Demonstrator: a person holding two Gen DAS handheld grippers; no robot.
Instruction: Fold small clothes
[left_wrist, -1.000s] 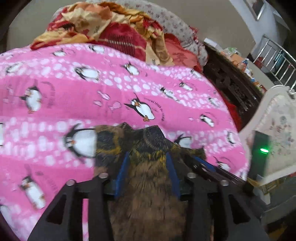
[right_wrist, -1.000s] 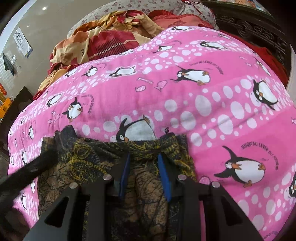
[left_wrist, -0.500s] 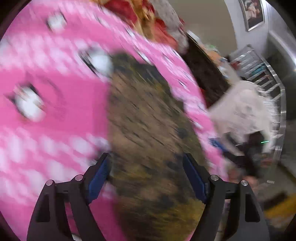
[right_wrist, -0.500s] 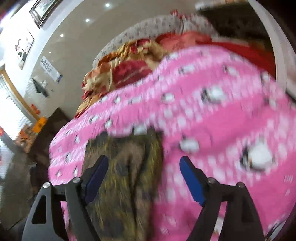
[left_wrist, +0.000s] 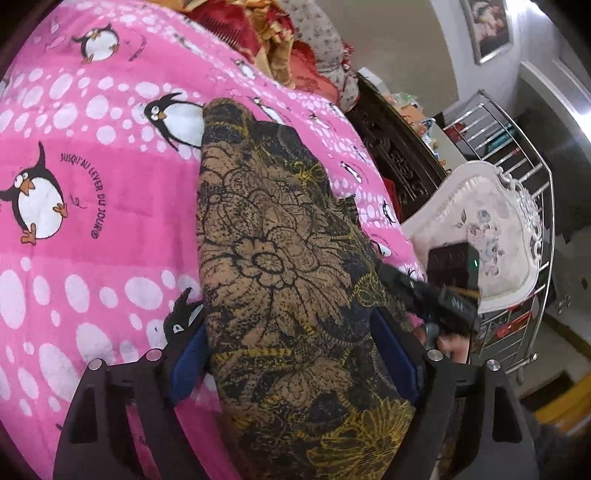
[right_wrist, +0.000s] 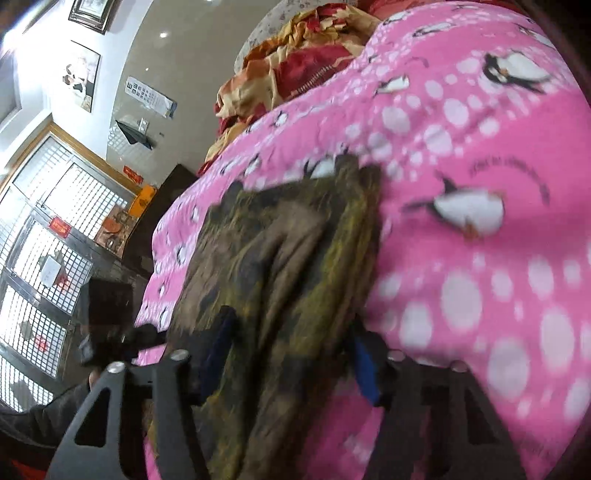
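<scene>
On the bed, across a pink fleece blanket printed with penguins and white dots (left_wrist: 92, 229), lies a brown-and-black garment with a yellow floral print (left_wrist: 280, 258), folded into a long narrow strip. Seen through the left wrist camera, strip runs from 6 o'clock up toward 11 o'clock, far tip touching a penguin print. Left tongs (left_wrist: 291, 358) spread wide, blue pads (left_wrist: 186, 363) standing either side of the strip's near end; cloth passes between them, not pinched. Right tongs' black body (left_wrist: 439, 299) visible at 3 o'clock of that view, just beside the strip's right edge, with fingers of a hand (left_wrist: 452, 345) behind it.

Right wrist view blurred. Same garment (right_wrist: 280, 266) shows layered folds, running from 6 o'clock toward 12 o'clock on the blanket (right_wrist: 480, 258). Right tongs (right_wrist: 291, 354) likewise apart, one blue pad (right_wrist: 365, 369) at the cloth's right edge, the other at its left; no clamping seen. Left tongs' dark body (right_wrist: 110, 332) at 9 o'clock, beyond the blanket edge.

Crumpled red-and-orange bedding (right_wrist: 295, 62) heaped at 12 o'clock, past the blanket. White carved upholstered chair back (left_wrist: 491, 221) at 3 o'clock in the left view, metal railing (left_wrist: 517, 122) behind it. Framed picture (left_wrist: 487, 26) on wall at 1 o'clock.
</scene>
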